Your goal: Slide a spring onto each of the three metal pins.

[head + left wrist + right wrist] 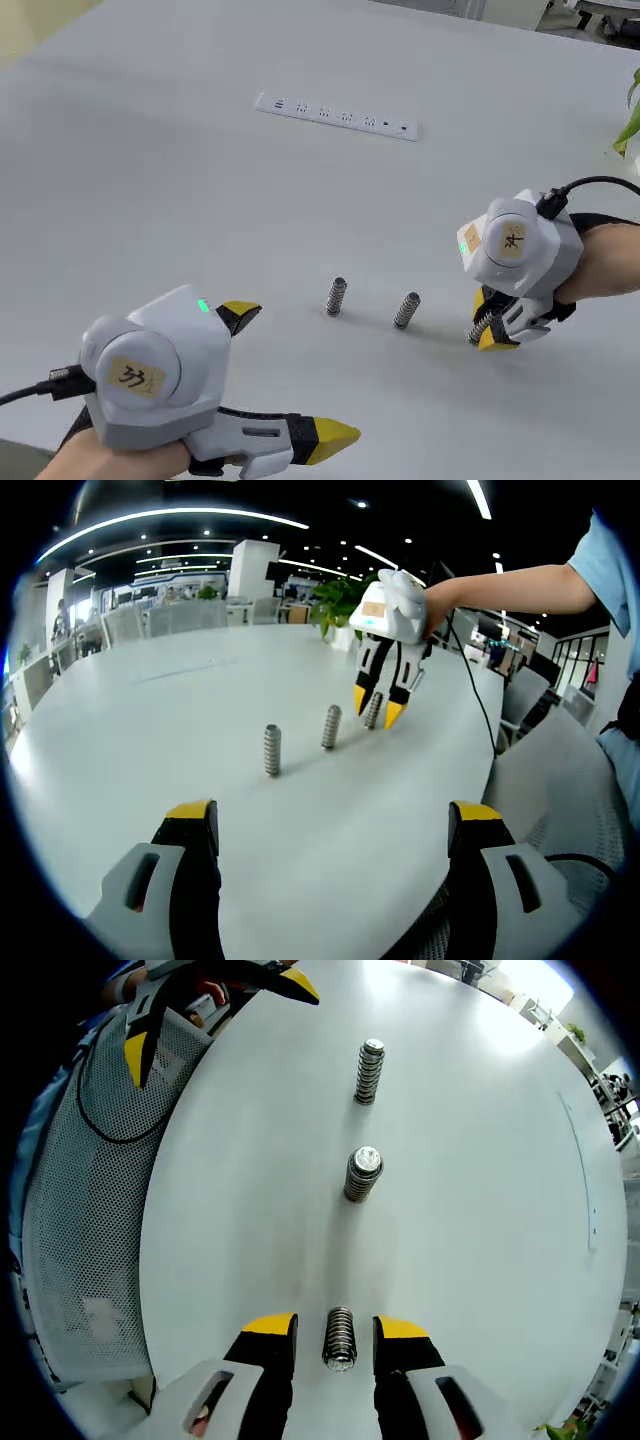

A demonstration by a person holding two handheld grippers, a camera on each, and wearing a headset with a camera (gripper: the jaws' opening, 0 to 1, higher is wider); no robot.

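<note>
The right claw (335,1325) points down along a spring (340,1338) that stands upright on the table (470,1260) at the bottom centre of the right gripper view. Its jaws are narrow, one on each side of the coils, with a thin gap showing on both sides, so it seems to bracket the spring rather than pinch it. The spring's long axis runs parallel to the jaws. Two more springs (364,1174) (369,1071) stand in line above it in that frame, each with a metal cap on top, probably a pin head. In the head view, the left claw (290,375) is at lower left, jaws wide and holding nothing, well apart from the row. The right claw is much the nearer, so any seating or release seems its job.
</note>
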